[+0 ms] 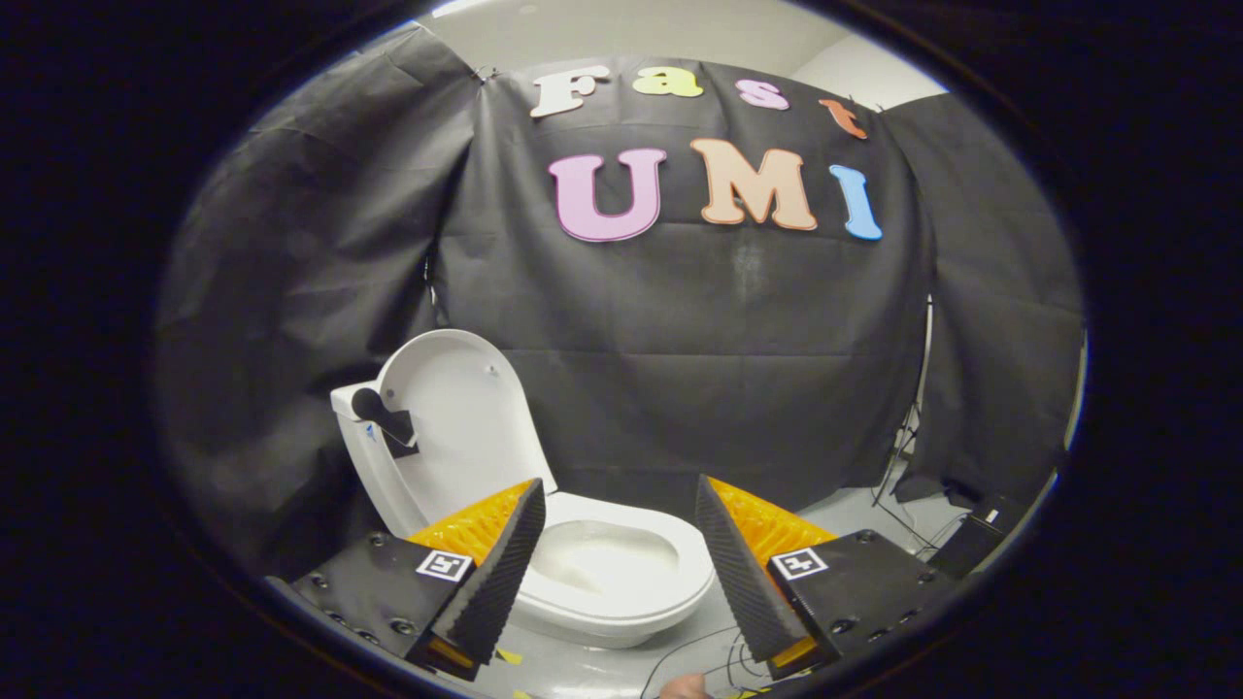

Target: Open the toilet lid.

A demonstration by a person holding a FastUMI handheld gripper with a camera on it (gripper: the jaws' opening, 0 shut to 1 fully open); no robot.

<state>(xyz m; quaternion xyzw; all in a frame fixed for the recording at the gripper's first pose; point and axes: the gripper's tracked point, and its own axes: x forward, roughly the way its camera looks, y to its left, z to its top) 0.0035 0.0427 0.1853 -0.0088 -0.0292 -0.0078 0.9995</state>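
Tongs [617, 563] hang wide open and hold nothing, their two fingers spread either side of a white toilet [621, 597] that stands on the pale floor [855, 510] just ahead of them. Its lid [461, 417] already stands raised, leaning back toward the tank [354, 403] against the black cloth wall [728, 369], and the bowl shows open between the fingers. By the look of it the task is done, so the risks from here are small ones. A lid standing near upright, if nudged by a finger, could tip forward and drop shut with a bang, undoing the work. Dark cables [903, 466] trail across the floor to the right of the toilet, and could snag anything that swings low that way.
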